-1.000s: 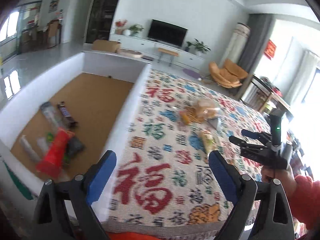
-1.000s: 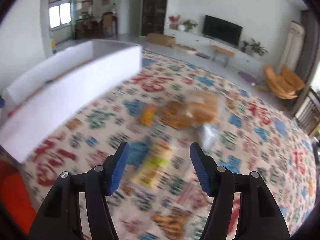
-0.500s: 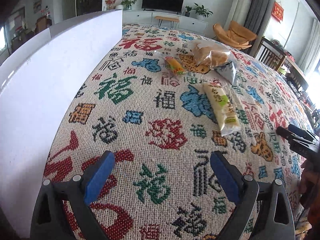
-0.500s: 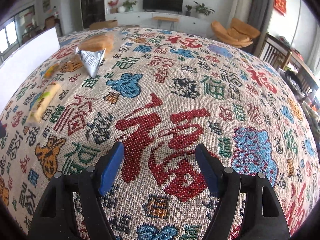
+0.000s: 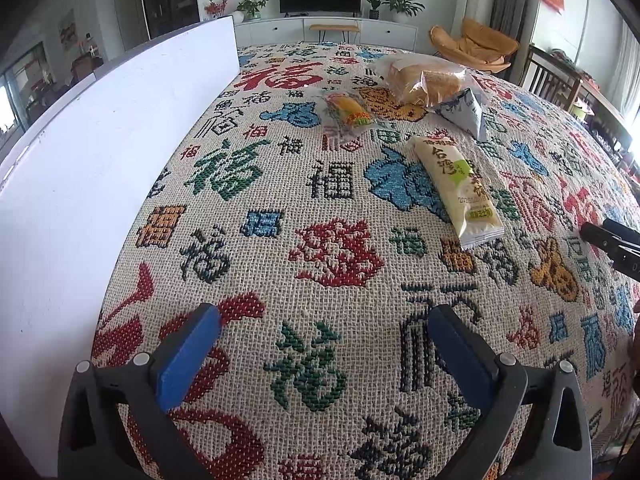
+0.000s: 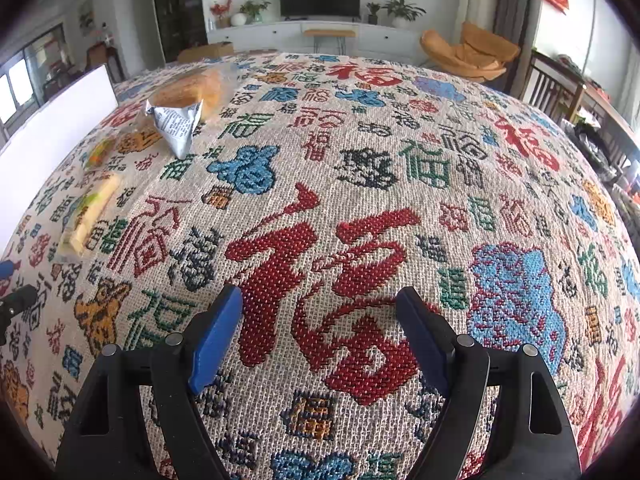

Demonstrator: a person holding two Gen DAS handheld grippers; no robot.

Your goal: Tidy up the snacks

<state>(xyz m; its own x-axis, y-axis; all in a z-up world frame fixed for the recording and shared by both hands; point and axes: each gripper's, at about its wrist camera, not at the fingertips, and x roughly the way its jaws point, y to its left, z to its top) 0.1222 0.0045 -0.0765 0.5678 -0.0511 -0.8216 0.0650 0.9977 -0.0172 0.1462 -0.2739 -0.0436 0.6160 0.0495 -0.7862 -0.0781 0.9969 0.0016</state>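
Observation:
Several snacks lie on the patterned tablecloth (image 5: 320, 200): a long pale yellow packet (image 5: 458, 184), a small orange packet (image 5: 349, 113), a clear bag of bread (image 5: 426, 80) and a silver-blue triangular pouch (image 5: 464, 114). My left gripper (image 5: 324, 352) is open and empty, low over the cloth, well short of the yellow packet. My right gripper (image 6: 320, 332) is open and empty over a red character; the yellow packet (image 6: 88, 212), pouch (image 6: 176, 126) and bread (image 6: 192, 90) lie far to its left. The right gripper's tip shows in the left wrist view (image 5: 612, 240).
A white box wall (image 5: 100, 152) stands along the left edge of the table; its inside is hidden. It also shows in the right wrist view (image 6: 48, 140). Chairs (image 5: 556, 84) stand beyond the table's right side.
Both grippers have dropped low over the cloth. The left swung away from the box interior toward the snacks; the right moved right of the snacks. Both stayed open.

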